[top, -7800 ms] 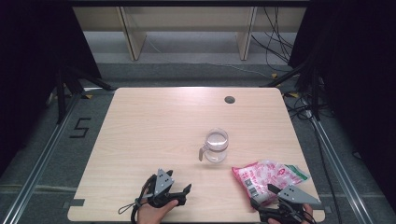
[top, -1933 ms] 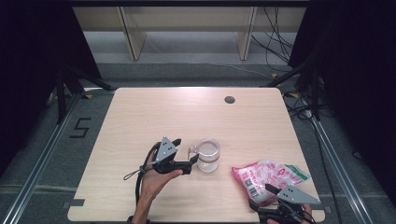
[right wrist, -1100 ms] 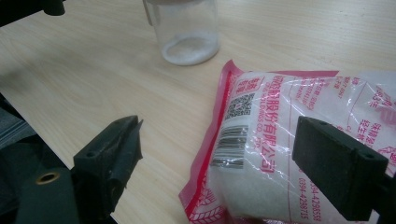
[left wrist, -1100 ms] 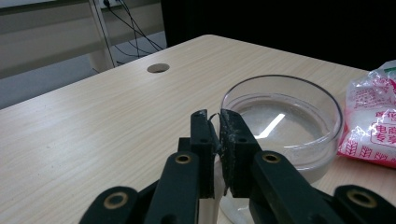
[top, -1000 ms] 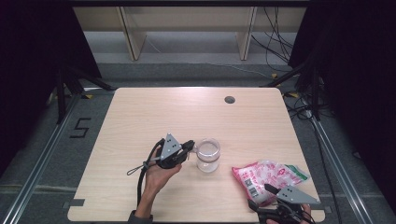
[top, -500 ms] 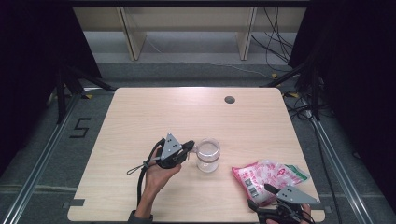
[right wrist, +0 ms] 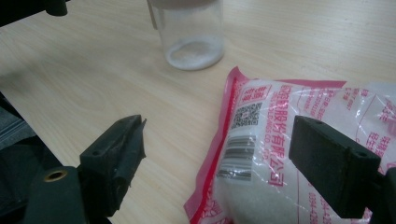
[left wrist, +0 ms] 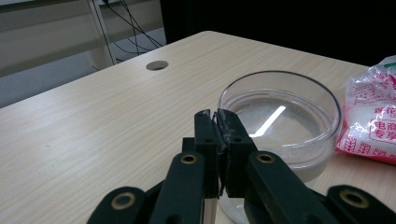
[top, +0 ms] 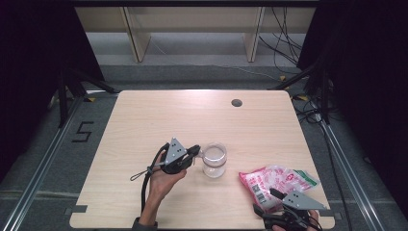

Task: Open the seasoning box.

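Pinching the handle of the clear glass mug (top: pixel 214 160) mid-tabletop (top: pixel 144 120), the left claw (left wrist: pixel 217 135) is closing tight; rightward, the pink-printed bag (top: pixel 276 180) is lying under the right claw (right wrist: pixel 219 154), gaping wide.

We see a pale, wood-grained worktop (top: pixel 144 115), a clear glass jar (top: pixel 214 160) holding white grains, a pink-and-white printed bag (top: pixel 279 180) with green trim, and black tongs (left wrist: pixel 216 135).
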A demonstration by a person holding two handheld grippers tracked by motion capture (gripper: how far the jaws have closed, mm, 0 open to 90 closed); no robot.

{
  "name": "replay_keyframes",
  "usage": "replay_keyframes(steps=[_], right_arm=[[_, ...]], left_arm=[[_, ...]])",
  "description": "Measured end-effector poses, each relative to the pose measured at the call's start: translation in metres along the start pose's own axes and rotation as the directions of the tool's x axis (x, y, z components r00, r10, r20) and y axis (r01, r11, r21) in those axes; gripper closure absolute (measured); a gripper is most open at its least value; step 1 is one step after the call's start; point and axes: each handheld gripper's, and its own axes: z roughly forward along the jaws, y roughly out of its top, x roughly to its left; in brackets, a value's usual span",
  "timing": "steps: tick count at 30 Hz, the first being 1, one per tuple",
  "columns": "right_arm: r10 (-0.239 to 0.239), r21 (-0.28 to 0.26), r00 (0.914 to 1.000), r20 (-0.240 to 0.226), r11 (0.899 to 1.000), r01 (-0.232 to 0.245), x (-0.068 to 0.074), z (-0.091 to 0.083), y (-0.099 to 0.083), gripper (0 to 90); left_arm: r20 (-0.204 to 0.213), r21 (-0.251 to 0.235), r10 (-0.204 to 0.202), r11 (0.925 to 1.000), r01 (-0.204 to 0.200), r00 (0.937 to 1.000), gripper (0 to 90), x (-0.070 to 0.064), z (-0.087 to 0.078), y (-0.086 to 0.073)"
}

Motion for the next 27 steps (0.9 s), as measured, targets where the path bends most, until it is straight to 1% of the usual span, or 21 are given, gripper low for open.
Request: replay_keyframes(steps=[1,2,3,5,6,7,8,9,10,11,12,14,15,17,19,20,21,22,25,26,27], right_arm=[[0.025,-0.004,0.9997,0.003,1.0,-0.025,0.003,0.001,0.001,17.6],[0.005,0.003,1.0,0.004,1.0,-0.005,0.001,0.002,0.002,16.5],[0.034,-0.006,0.9994,-0.005,0.999,-0.034,0.003,0.006,0.004,15.3],[0.037,0.002,0.9993,0.0,0.999,-0.037,0.002,0.007,0.005,15.3],[0.022,-0.02,0.9997,-0.004,1.0,-0.023,0.0,0.01,0.008,15.3],[0.044,-0.035,0.999,-0.007,0.998,-0.044,0.002,0.011,0.01,15.3],[0.012,-0.06,0.9997,-0.02,0.998,-0.013,0.0,0.014,0.013,15.3],[0.007,-0.047,0.9998,-0.016,0.999,-0.008,-0.001,0.013,0.015,15.3],[0.022,-0.047,0.9992,-0.033,0.999,-0.023,0.0,0.016,0.018,16.5],[0.003,-0.048,0.9991,-0.043,0.999,-0.005,-0.001,0.018,0.02,19.1],[0.01,-0.036,0.9991,-0.041,0.999,-0.011,0.0,0.02,0.023,24.7],[-0.023,-0.041,0.9977,-0.064,0.999,0.02,0.0,0.025,0.027,36.4],[-0.045,-0.041,0.9969,-0.064,0.998,0.043,-0.001,0.03,0.031,38.8],[-0.052,-0.038,0.996,-0.073,0.998,0.049,-0.002,0.033,0.034,41.7],[-0.064,-0.035,0.9964,-0.056,0.997,0.062,-0.003,0.038,0.039,43.1],[-0.045,-0.038,0.9976,-0.054,0.998,0.043,-0.002,0.04,0.04,44.4],[-0.025,-0.019,0.9983,-0.053,1.0,0.024,-0.001,0.041,0.042,46.3],[-0.07,-0.038,0.9965,-0.046,0.997,0.069,-0.005,0.044,0.043,46.8],[-0.088,-0.047,0.9951,-0.046,0.995,0.086,-0.007,0.053,0.05,53.1],[-0.088,-0.047,0.9951,-0.046,0.995,0.086,-0.007,0.053,0.05,53.1],[-0.066,-0.05,0.9954,-0.07,0.997,0.063,-0.006,0.057,0.053,56.9]], left_arm=[[-0.001,-0.001,0.001,1.0,-0.001,1.0,86.7,0.0,0.0,0.0],[-0.001,-0.001,0.001,1.0,-0.001,1.0,86.7,0.0,0.0,0.0],[-0.001,-0.001,-0.001,1.0,0.001,1.0,86.7,0.0,0.0,0.0],[0.0,0.0,-0.007,1.0,0.007,1.0,86.6,0.0,0.0,-0.001],[0.001,-0.004,-0.009,1.0,0.009,1.0,86.5,0.001,0.0,-0.001],[0.003,-0.004,-0.012,0.9999,0.012,0.9999,86.4,0.001,0.0,-0.001],[0.003,-0.004,-0.012,0.9999,0.012,0.9999,86.1,0.001,0.0,-0.001],[0.004,-0.003,-0.012,0.9999,0.012,0.9999,86.1,0.001,0.0,-0.001],[0.004,-0.003,-0.013,0.9999,0.013,0.9999,86.3,0.001,0.0,-0.001],[0.004,-0.002,-0.016,0.9999,0.016,0.9999,86.3,0.001,0.0,0.0],[0.002,0.001,-0.013,0.9999,0.013,0.9999,86.3,0.001,0.0,0.0],[0.003,0.003,-0.01,0.9999,0.01,0.9999,86.4,0.001,0.0,0.0],[0.003,0.001,-0.014,0.9999,0.014,0.9999,86.4,0.001,0.0,0.0],[0.001,0.004,-0.009,0.9999,0.009,1.0,86.4,0.001,0.0,0.0],[0.002,0.005,-0.002,1.0,0.002,1.0,86.4,0.001,0.0,0.0],[0.005,0.0,-0.001,1.0,0.001,1.0,86.4,0.001,0.0,0.0],[0.006,-0.001,-0.002,1.0,0.002,1.0,86.4,0.001,0.0,0.0],[0.006,0.001,-0.003,1.0,0.003,1.0,86.4,0.001,0.0,0.0],[0.008,-0.001,-0.01,0.9999,0.01,0.9999,86.4,0.002,0.0,0.0],[0.008,-0.001,-0.01,1.0,0.01,0.9999,86.4,0.001,0.0,0.0],[-0.001,0.002,0.007,1.0,-0.007,1.0,86.3,0.001,0.0,0.0]])
